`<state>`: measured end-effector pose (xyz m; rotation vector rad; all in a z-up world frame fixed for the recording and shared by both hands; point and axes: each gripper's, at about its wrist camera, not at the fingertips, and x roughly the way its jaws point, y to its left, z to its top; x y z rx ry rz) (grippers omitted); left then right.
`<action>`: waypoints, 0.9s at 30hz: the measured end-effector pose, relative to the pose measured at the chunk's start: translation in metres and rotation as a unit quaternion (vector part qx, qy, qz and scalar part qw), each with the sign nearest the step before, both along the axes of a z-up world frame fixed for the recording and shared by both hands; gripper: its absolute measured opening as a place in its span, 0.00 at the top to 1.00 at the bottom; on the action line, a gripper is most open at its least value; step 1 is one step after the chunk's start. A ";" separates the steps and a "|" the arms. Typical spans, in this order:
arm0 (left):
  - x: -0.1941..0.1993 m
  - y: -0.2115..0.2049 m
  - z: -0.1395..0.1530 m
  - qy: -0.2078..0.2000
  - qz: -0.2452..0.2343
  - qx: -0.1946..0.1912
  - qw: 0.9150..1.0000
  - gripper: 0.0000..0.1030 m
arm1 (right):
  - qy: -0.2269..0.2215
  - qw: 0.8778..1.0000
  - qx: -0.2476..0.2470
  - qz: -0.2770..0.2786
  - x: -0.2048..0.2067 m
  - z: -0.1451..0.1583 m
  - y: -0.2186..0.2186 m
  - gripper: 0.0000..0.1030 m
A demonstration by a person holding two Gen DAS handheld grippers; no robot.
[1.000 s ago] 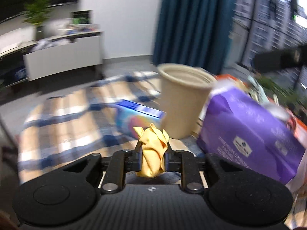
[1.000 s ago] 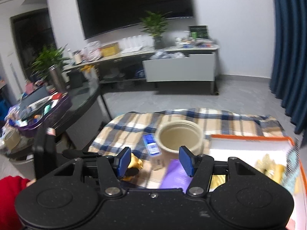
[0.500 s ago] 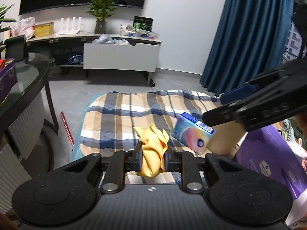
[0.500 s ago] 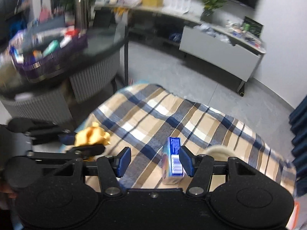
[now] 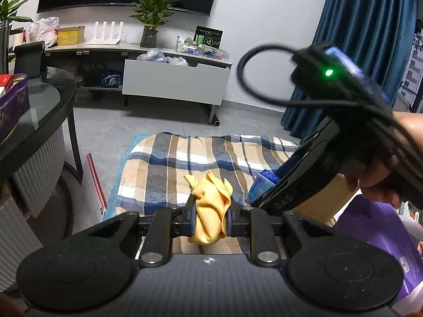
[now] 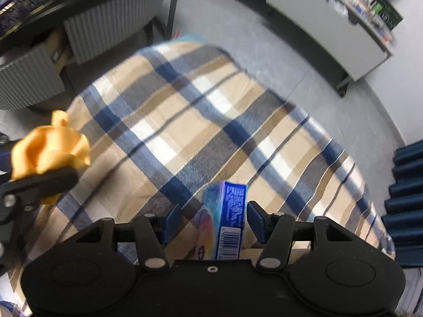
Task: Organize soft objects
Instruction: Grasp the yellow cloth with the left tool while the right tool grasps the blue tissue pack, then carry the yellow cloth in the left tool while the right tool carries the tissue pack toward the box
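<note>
Left wrist view: left gripper [image 5: 211,218] has its jaws pinched tight on a crumpled yellow cloth [image 5: 208,211], held above the plaid blanket [image 5: 185,163]. Right wrist view — right gripper [image 6: 213,223] has its jaws spread, straddling an upright blue tissue pack [image 6: 227,219]; whether either pad touches the pack cannot be told. Pack stands on the blanket, just beside a tan paper cup [image 5: 325,206]; a purple package [image 5: 383,245] lies near the cup.
</note>
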<state>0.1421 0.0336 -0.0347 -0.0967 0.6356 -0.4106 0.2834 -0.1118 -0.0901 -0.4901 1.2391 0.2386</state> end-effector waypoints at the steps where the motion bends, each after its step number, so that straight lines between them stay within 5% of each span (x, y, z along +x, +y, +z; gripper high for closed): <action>1: 0.000 0.000 -0.001 0.002 0.001 0.001 1.000 0.78 | 0.009 1.000 -0.002 0.000 0.001 -0.005 0.000 0.37; 3: 0.002 0.000 -0.003 0.005 0.006 0.004 1.000 0.78 | 0.019 1.000 -0.002 0.004 -0.001 -0.010 0.002 0.59; 5: 0.002 0.002 -0.003 0.007 0.012 0.004 1.000 0.78 | 0.009 1.000 0.001 0.008 -0.007 -0.011 0.004 0.69; 12: 0.000 0.002 0.001 0.000 0.035 0.008 0.999 0.78 | -0.089 0.991 0.094 -0.042 -0.036 0.022 -0.010 0.71; 18: -0.009 0.003 0.015 -0.002 0.070 0.012 0.997 0.78 | -0.212 0.964 0.140 -0.077 -0.096 0.070 -0.012 0.71; 27: -0.039 -0.011 0.058 -0.022 0.092 0.030 0.995 0.78 | -0.297 0.922 0.213 -0.125 -0.163 0.122 -0.024 0.71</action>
